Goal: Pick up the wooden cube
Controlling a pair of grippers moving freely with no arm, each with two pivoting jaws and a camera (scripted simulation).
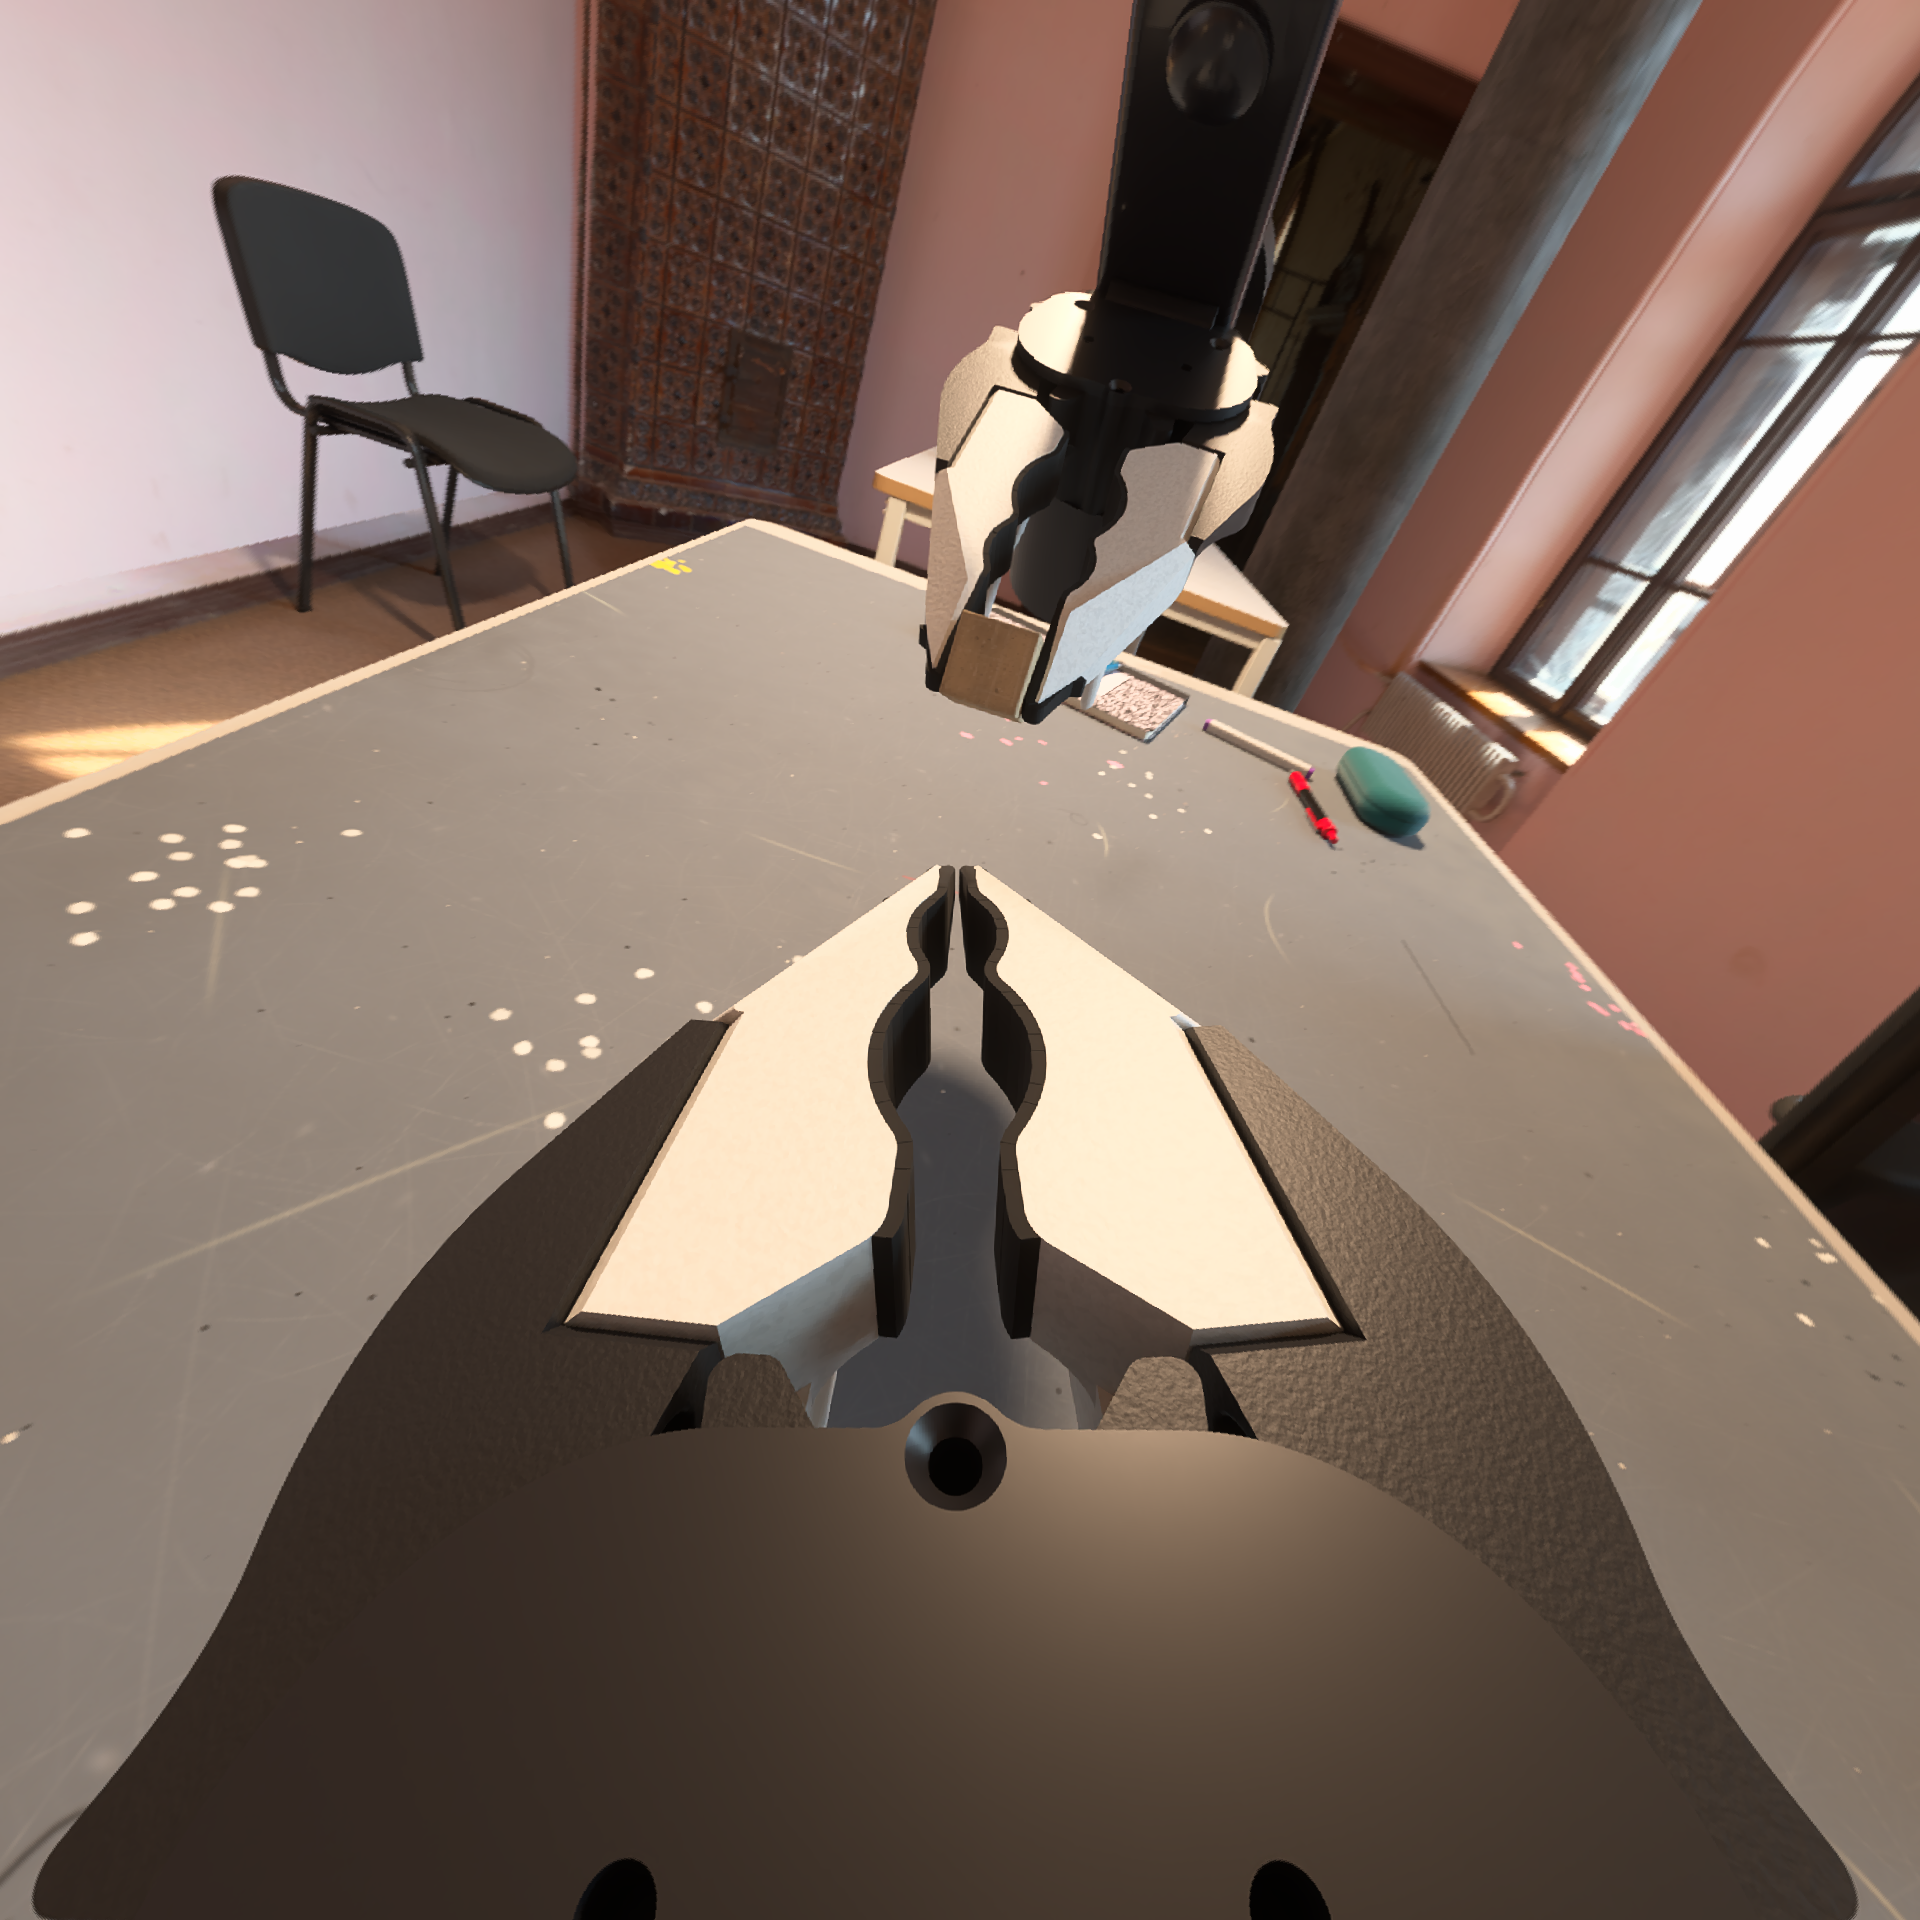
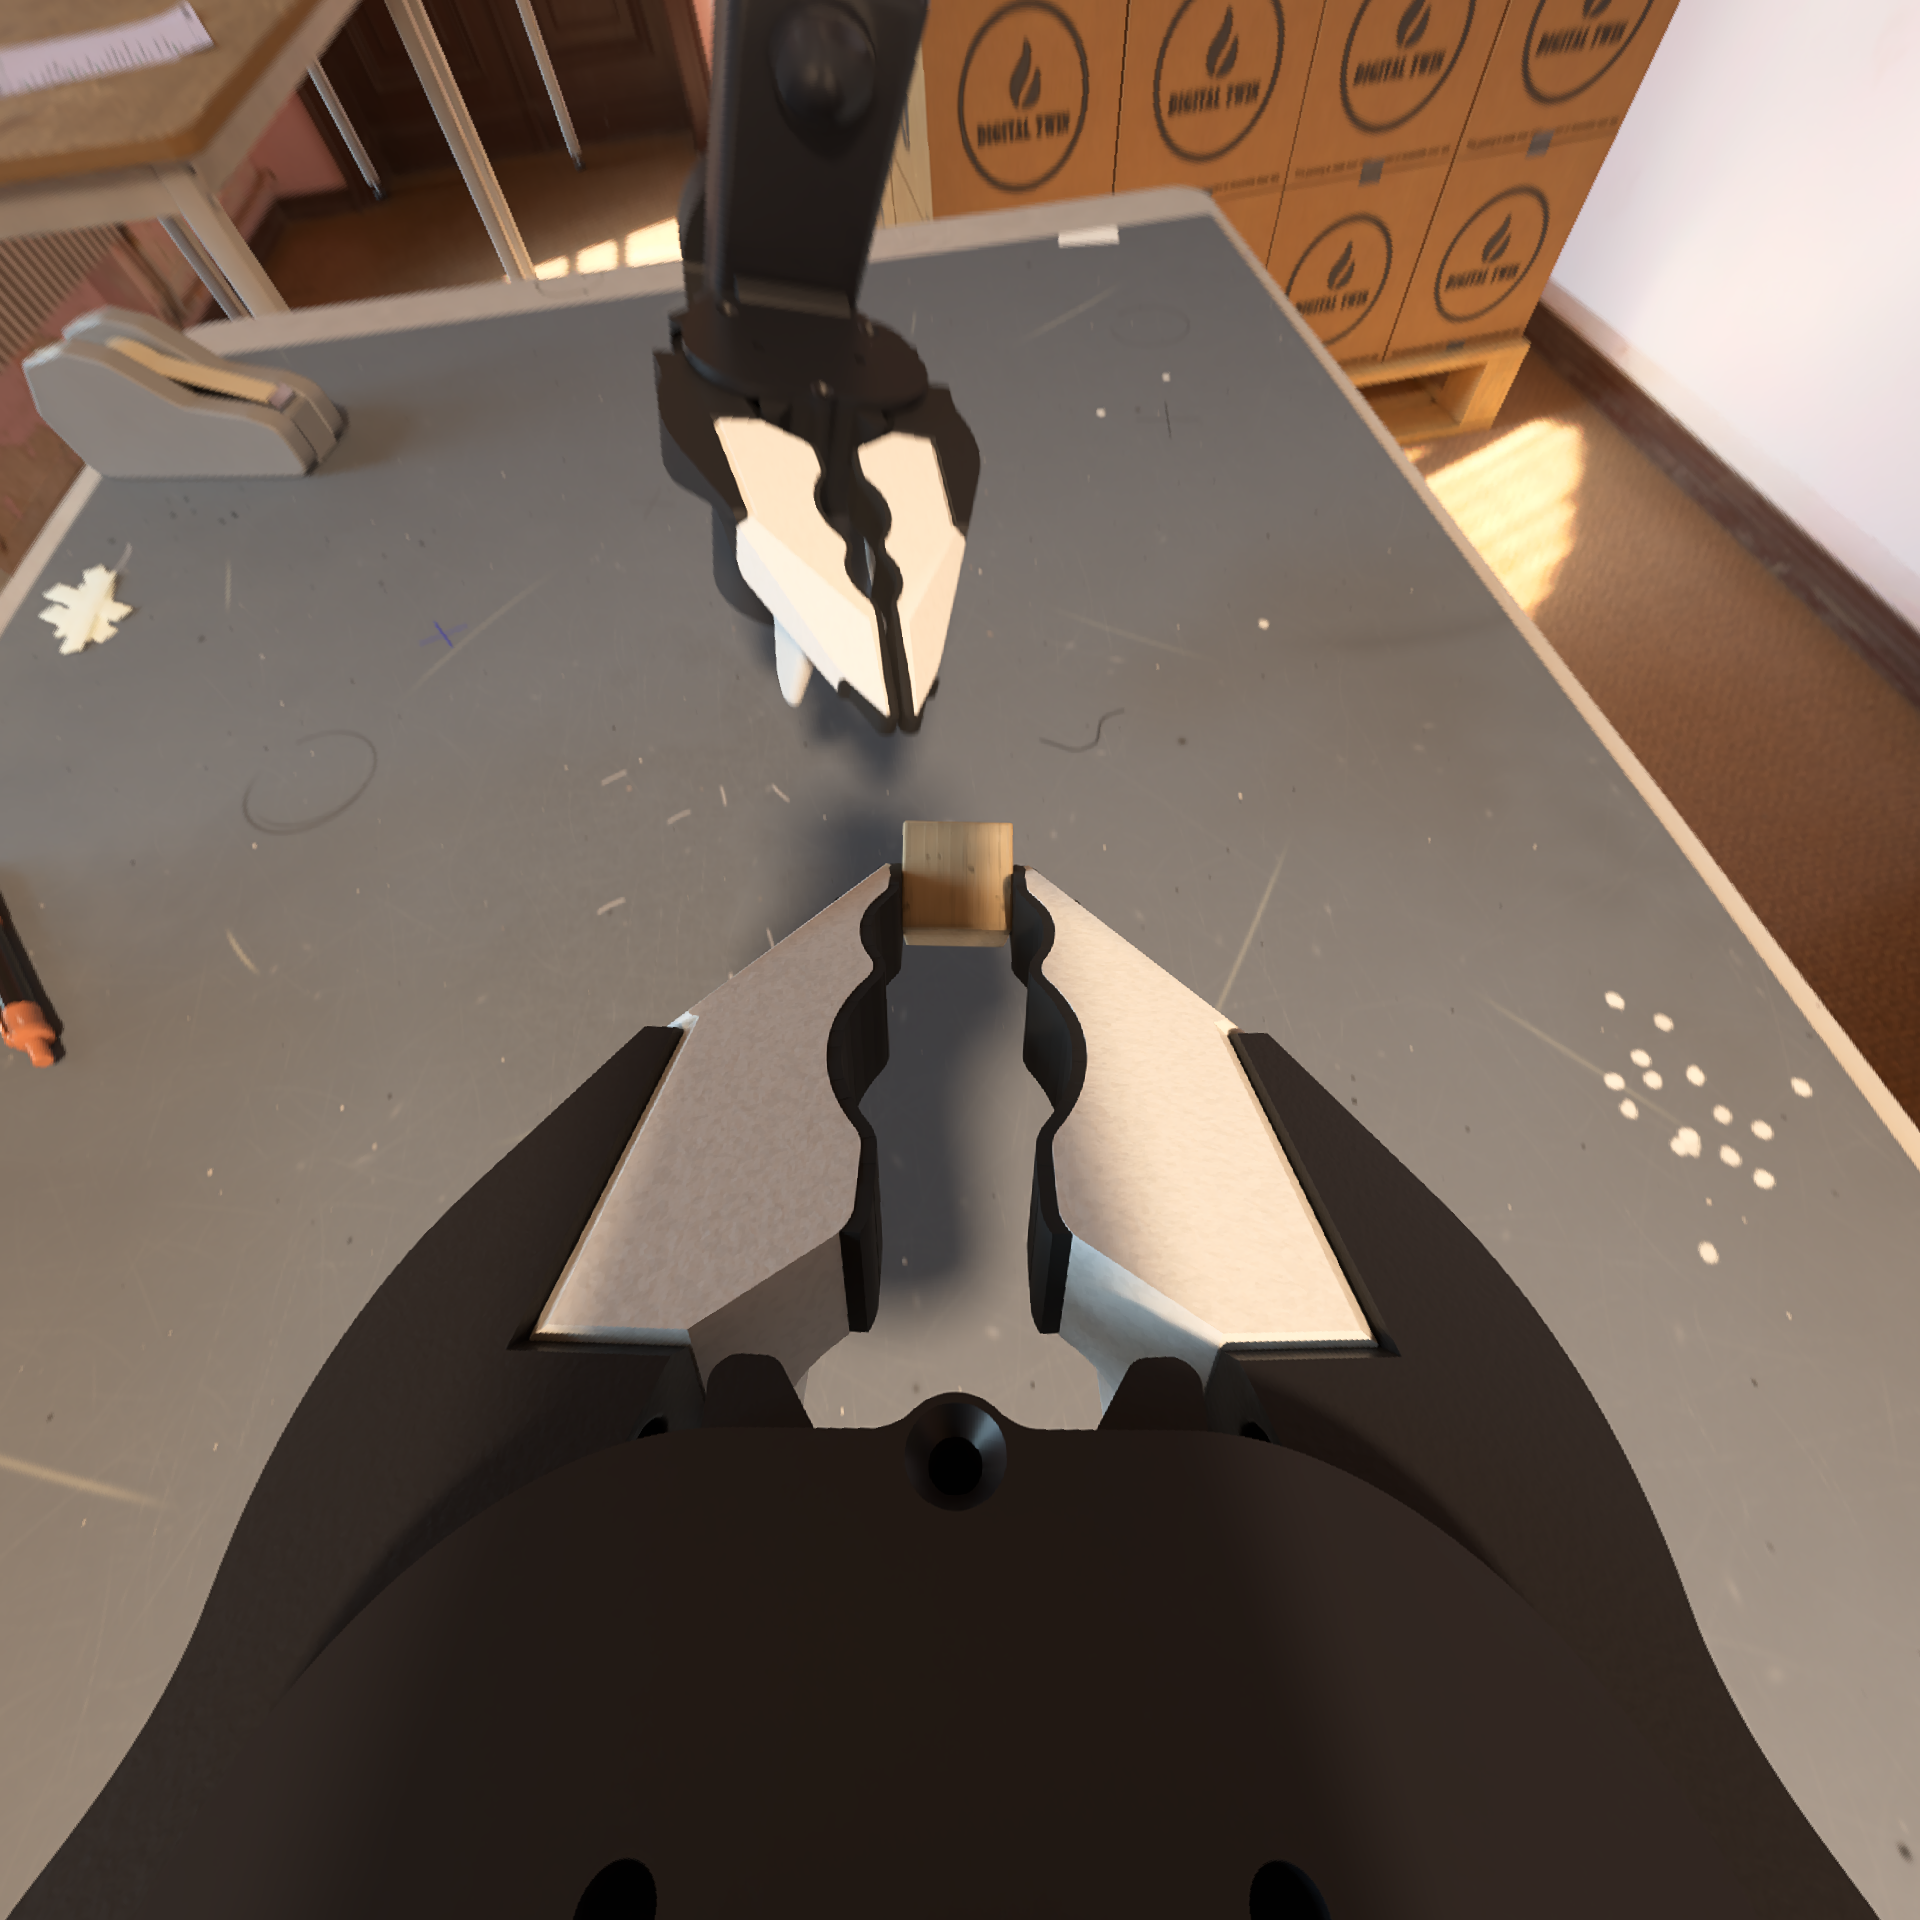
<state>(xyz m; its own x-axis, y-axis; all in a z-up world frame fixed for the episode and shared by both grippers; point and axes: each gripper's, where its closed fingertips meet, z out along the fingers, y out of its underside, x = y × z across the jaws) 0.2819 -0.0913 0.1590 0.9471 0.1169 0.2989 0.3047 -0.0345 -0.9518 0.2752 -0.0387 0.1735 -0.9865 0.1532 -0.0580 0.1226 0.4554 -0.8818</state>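
A small wooden cube (image 2: pixel 957 881) sits clamped between the fingertips of my right gripper (image 2: pixel 957 888), which is shut on it and holds it above the grey table (image 2: pixel 416 1039). In the left wrist view the same cube (image 1: pixel 992 665) shows in the right gripper (image 1: pixel 992 681), lifted clear of the tabletop. My left gripper (image 1: pixel 957 875) is shut and empty, its tips together above the table. It also shows in the right wrist view (image 2: pixel 902 717), facing the cube from the far side and apart from it.
On the table lie a teal case (image 1: pixel 1382 792), a red pen (image 1: pixel 1312 805), a marker (image 1: pixel 1252 743) and a small pad (image 1: pixel 1143 704). A grey tape dispenser (image 2: pixel 177 400) and a white leaf shape (image 2: pixel 85 608) lie at far left. Cardboard boxes (image 2: pixel 1351 135) and a chair (image 1: pixel 353 353) stand beyond.
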